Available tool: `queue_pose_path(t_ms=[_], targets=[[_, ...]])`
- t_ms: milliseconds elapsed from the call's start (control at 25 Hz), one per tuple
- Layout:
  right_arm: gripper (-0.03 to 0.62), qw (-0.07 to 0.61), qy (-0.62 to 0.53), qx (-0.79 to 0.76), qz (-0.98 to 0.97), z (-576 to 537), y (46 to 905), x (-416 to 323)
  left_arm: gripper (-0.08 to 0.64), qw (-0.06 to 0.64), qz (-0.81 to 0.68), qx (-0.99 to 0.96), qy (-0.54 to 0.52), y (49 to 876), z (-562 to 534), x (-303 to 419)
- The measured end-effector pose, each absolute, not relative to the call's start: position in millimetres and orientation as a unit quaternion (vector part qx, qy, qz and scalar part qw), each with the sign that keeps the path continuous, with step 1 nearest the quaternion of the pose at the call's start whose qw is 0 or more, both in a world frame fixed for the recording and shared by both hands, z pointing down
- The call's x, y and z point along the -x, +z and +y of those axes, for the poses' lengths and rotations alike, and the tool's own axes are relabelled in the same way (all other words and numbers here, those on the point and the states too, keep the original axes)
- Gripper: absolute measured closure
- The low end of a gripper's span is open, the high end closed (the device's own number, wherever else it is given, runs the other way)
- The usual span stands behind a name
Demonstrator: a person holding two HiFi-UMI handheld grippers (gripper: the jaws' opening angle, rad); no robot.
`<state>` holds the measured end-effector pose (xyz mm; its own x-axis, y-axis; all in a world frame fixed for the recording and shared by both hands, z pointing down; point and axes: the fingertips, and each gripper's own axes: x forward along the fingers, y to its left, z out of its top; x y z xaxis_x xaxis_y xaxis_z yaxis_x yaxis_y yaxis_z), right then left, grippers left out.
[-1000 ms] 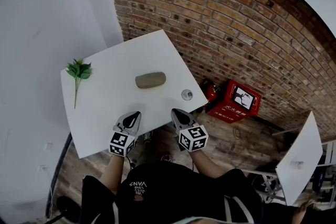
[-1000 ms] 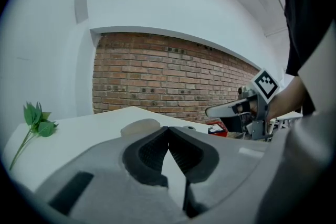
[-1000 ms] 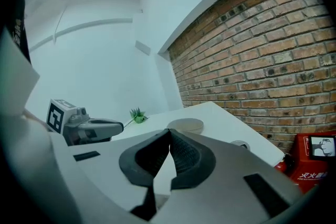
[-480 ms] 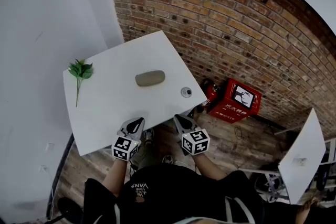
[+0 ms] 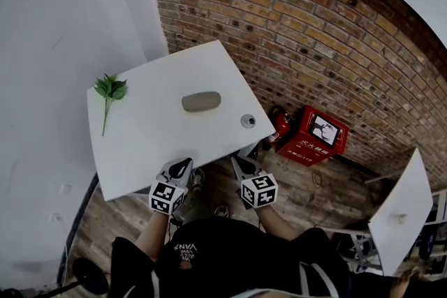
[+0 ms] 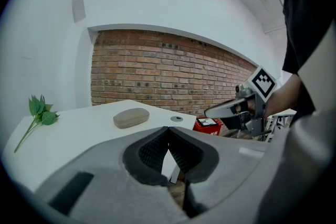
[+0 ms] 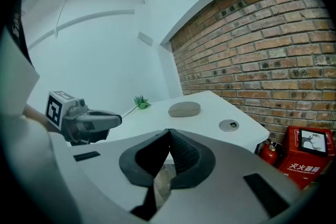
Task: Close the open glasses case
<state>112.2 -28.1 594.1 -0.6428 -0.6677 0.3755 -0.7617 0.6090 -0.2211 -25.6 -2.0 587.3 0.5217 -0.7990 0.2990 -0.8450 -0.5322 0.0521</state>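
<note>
Case [image 5: 201, 101] lies flat mid-counter, nearer the brick wall side, long axis across. It looks shut: one smooth grey oval, no lid up, and no gap visible in the left gripper view [image 6: 131, 117] or the right gripper view [image 7: 184, 109]. Judged from that, the closing looks done and nothing seems left to do. The seam is too small to check.

Counter [image 5: 147, 136] is white. A green sprig [image 5: 110, 88] lies at its far left corner and a round metal cap [image 5: 248, 121] sits near the right edge, both apart from the case.

Left hand-held gripper [image 5: 183, 162] is at the near counter edge, well apart from the case, jaws pressed together with nothing between them [image 6: 168, 129]. Right hand-held gripper [image 5: 237, 161] is just beside it, by the near right corner, also closed up tight and empty [image 7: 169, 131]. Neither touches the case.
</note>
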Motion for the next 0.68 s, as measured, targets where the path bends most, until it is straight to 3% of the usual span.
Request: queue_pose_path(t_ms=[680], targets=[[0.594, 0.128, 0.186, -0.408, -0.885, -41, 592, -119, 0.551, 0.095, -0.466, -0.868, 0.140, 589, -10, 18]])
